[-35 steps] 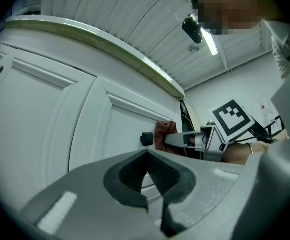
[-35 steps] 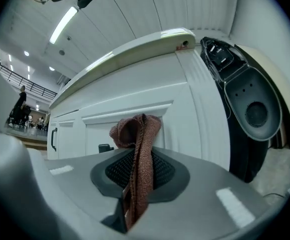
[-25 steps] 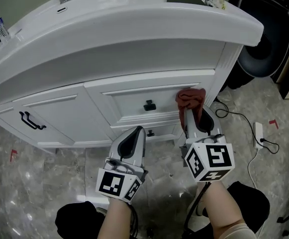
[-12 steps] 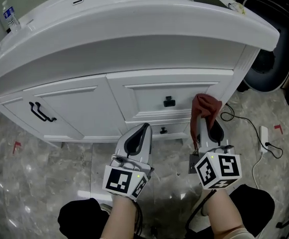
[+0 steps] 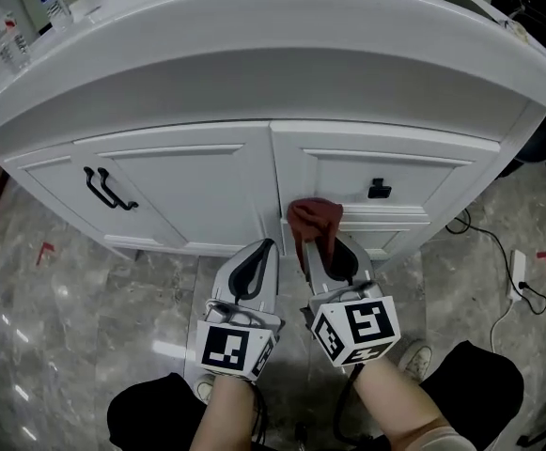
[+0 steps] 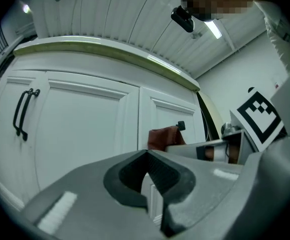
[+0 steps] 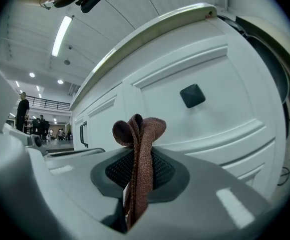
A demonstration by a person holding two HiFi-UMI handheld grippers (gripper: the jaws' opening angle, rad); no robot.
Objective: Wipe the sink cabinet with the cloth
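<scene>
The white sink cabinet (image 5: 207, 181) fills the head view, with a door on the left and drawers on the right. A rust-brown cloth (image 5: 313, 220) is bunched against the cabinet front by the seam between door and drawers. My right gripper (image 5: 318, 242) is shut on the cloth (image 7: 139, 149), which sticks out past the jaws. My left gripper (image 5: 258, 252) hangs just left of it, shut and holding nothing, a short way off the door (image 6: 80, 129). The cloth (image 6: 164, 138) also shows in the left gripper view.
A black bar handle (image 5: 105, 190) is on the door and a black knob (image 5: 379, 190) on the upper drawer. Water bottles (image 5: 54, 0) stand on the countertop at the back left. A power strip and cable (image 5: 517, 275) lie on the marble floor at the right.
The right gripper has carried the cloth leftward across the cabinet front, from near the right corner post to the seam by the door. The left gripper has stayed beside it.
</scene>
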